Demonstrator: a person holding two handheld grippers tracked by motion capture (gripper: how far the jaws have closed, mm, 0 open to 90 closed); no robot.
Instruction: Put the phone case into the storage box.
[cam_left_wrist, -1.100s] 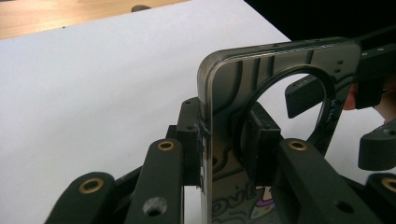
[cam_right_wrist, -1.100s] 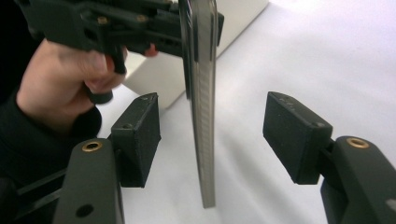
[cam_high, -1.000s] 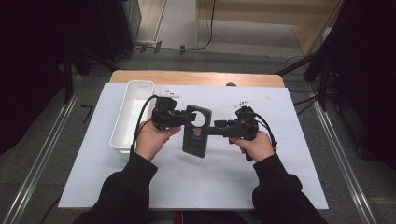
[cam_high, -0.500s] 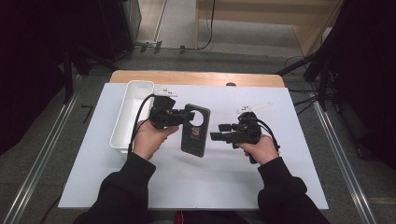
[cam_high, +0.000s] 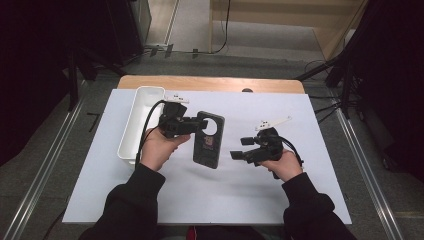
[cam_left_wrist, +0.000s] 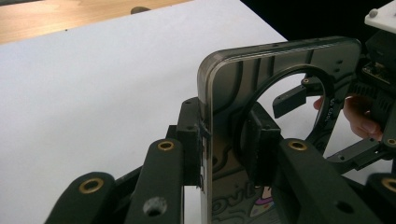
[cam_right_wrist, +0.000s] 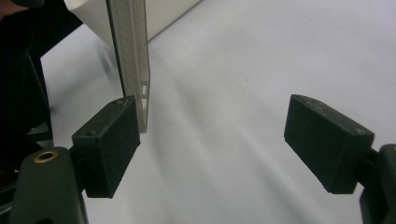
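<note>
The right tool (cam_high: 239, 148) hangs low over the white surface (cam_high: 300, 120), its jaws wide with nothing between them, having just been opening. Left of it, the left tool (cam_high: 196, 124) pinches the dark phone case (cam_high: 208, 140), held above the surface beside the white tray (cam_high: 142, 102).

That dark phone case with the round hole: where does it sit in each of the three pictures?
High view: the phone case hangs centre, pinched by the left gripper.
Left gripper view: it stands upright, centre right, between the jaws.
Right gripper view: edge-on, upper left.
Shared landmark: the white sheet on the table.
</note>
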